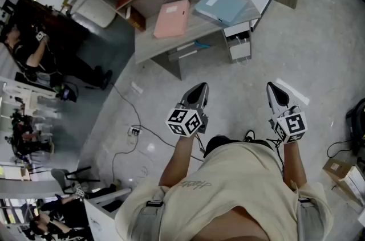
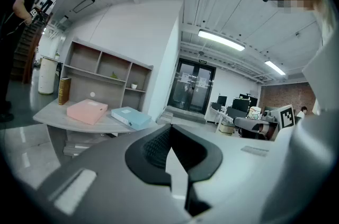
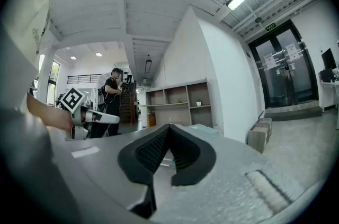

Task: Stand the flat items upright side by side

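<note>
Desk (image 1: 197,33) bears pink binder (image 1: 171,18) and blue binder (image 1: 220,5).

The pink file (image 1: 171,18) toward the desk's left end and the blue file (image 1: 220,6) at its right corner looked smooth and faintly satin, like coated card or plastic, on a desk (image 1: 149,45) of pale matt wood grain. The floor (image 1: 319,46) was smooth, glossy grey. The left gripper (image 1: 199,89) and right gripper (image 1: 274,89) had matt grey plastic shells and black ribbed pads (image 2: 154,146).

Grey desk (image 1: 193,31), pink binder (image 1: 171,18) lying flat on it, blue binder (image 1: 221,6) flat just beside
</note>
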Available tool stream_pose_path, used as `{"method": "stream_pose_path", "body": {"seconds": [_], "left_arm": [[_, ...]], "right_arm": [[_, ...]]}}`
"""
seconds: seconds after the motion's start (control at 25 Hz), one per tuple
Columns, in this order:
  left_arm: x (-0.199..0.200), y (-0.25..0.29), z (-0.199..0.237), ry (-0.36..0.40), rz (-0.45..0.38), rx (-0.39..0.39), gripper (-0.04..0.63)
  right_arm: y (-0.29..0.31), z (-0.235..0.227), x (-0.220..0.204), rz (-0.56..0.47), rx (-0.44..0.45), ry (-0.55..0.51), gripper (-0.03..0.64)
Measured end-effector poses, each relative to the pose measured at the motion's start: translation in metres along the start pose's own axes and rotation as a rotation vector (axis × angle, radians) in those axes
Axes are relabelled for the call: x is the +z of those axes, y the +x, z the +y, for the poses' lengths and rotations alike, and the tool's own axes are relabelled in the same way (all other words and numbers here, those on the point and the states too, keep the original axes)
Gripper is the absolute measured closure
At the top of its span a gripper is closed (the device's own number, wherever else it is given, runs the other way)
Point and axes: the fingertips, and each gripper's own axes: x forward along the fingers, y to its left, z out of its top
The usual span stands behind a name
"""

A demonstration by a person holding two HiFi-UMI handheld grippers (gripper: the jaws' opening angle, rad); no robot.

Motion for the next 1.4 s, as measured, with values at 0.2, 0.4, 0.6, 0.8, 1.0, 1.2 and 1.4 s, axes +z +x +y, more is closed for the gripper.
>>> {"method": "stream_pose_path", "body": {"seconds": [0.2, 0.4, 0.6, 0.8, 1.0, 1.2, 1.4], "left_arm": [[0.006, 0.021, -0.007, 0.045, -0.001, -0.008, 0.584], [-0.006, 0.024, -0.015, 0.012, -0.016, -0.026, 0.584], [-0.012, 0.026, -0.005, 0.043, 0.006, 0.001, 0.584], [-0.012, 0.041, 0.018, 0.049, 0.015, 0.051, 0.527], [-0.006, 0.069, 0.039, 0.03, 0.006, 0.05, 0.402], [0.008, 0.104, 0.065, 0.038, -0.01, 0.025, 0.396], [0.028, 0.14, 0.107, 0.019, -0.014, 0.027, 0.396]], "right_arm": [[0.005, -0.015, 0.003, -0.023, -0.002, -0.006, 0.617], [0.012, -0.021, -0.003, -0.025, 0.007, -0.009, 0.615], [0.023, -0.03, -0.014, 0.007, -0.009, 0.005, 0.615], [0.039, -0.035, -0.013, 0.018, 0.014, 0.023, 0.5], [0.064, -0.045, -0.014, 0.057, 0.023, 0.003, 0.394], [0.103, -0.063, -0.008, 0.071, 0.006, -0.023, 0.396], [0.155, -0.083, 0.01, 0.079, -0.001, -0.037, 0.397]]}}
